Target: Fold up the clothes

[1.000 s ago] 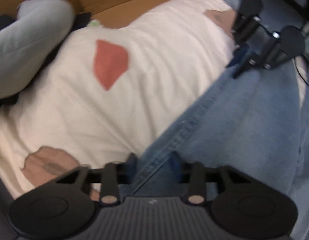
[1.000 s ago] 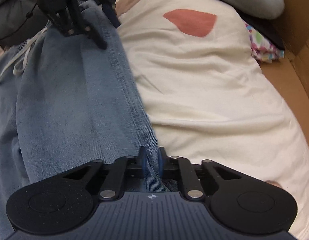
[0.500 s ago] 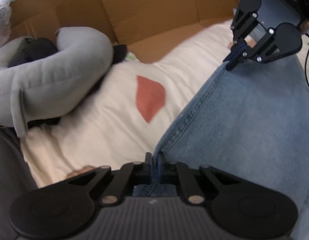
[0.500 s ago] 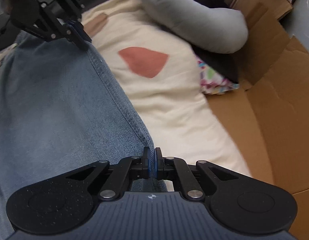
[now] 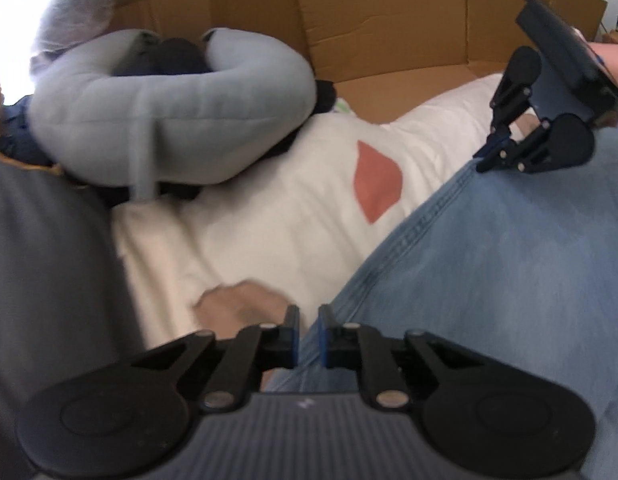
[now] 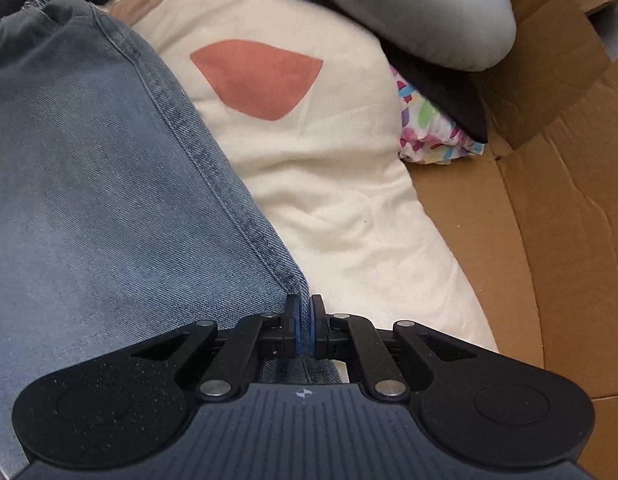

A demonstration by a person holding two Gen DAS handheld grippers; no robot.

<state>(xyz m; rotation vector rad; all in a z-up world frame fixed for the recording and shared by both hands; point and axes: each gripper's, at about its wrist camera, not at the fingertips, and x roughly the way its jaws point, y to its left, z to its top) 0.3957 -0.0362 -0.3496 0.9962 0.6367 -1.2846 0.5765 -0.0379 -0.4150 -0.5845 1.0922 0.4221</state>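
Light blue jeans lie over a cream blanket with a red patch. My left gripper has its jaws slightly apart around the jeans' seamed edge, with denim between them. My right gripper is shut on the jeans at the other end of the same seam edge. The right gripper also shows in the left wrist view, pinching the denim at the upper right. The left gripper is mostly out of the right wrist view, at the top left corner.
A grey neck pillow sits on dark clothes at the back left; it also shows in the right wrist view. A colourful patterned cloth lies beside the blanket. Brown cardboard surrounds the blanket. A dark grey surface is at the left.
Both grippers have risen and pulled back with the jeans' edge held between them. The left jaws closed tight half a second ago and now stand slightly wider apart.
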